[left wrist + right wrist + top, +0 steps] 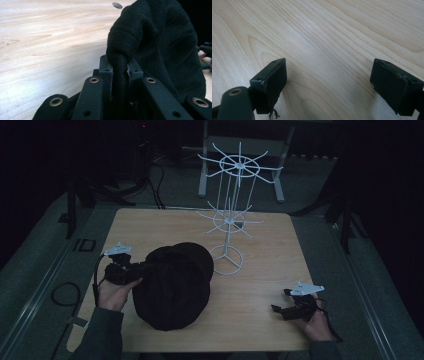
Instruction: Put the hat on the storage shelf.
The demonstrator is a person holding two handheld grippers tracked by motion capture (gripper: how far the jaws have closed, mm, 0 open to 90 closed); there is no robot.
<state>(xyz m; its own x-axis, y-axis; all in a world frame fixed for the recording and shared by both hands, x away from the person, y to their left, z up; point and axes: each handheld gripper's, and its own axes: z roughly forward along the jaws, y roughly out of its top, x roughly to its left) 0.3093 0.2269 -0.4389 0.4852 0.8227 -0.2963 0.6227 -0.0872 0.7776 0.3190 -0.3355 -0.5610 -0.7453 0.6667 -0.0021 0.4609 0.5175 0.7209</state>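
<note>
Black hat [160,42] | edge pinched in left claw [119,75] (table [260,270])

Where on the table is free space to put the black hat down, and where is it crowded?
Free: the wood between the black hat and the right gripper, the far left corner of the table, and the right edge beyond the white wire stand. Crowded: the near left, where the left gripper clamps the hat, and around the stand's ring base.

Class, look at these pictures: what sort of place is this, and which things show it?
Probably a dim recording room or lab: a bare wooden table, a white wire display stand and a black hat pinched by the left hand-held gripper.
</note>
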